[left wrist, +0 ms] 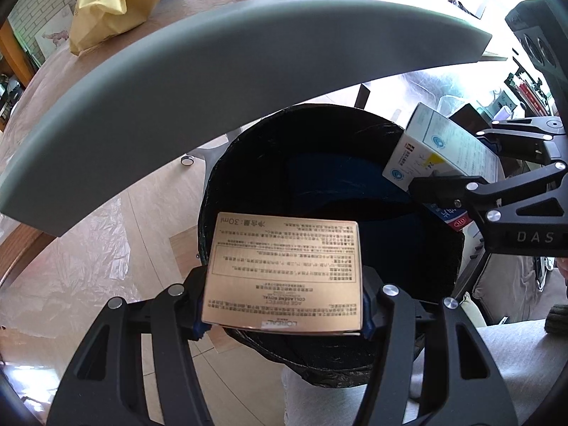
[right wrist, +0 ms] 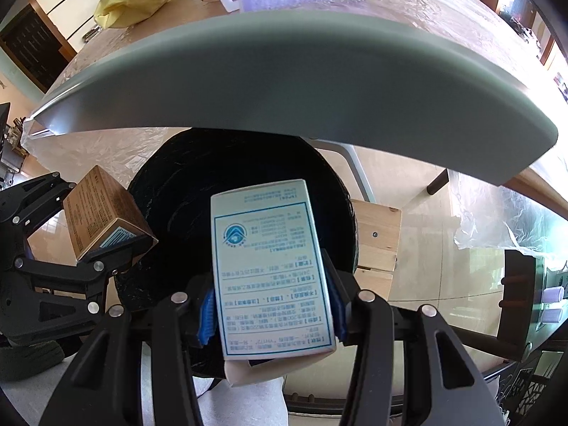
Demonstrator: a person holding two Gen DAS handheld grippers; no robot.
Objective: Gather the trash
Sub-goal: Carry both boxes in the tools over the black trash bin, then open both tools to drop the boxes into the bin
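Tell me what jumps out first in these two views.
The black-lined trash bin sits dead centre below the grey table edge, mouth open. The left claw grips a gold box over the bin's near rim, while the right claw grips a white medicine box above the opening. On the table behind lies a yellow bag.

"L'OREAL", "30ml" on gold box point(left wrist: 284, 269)
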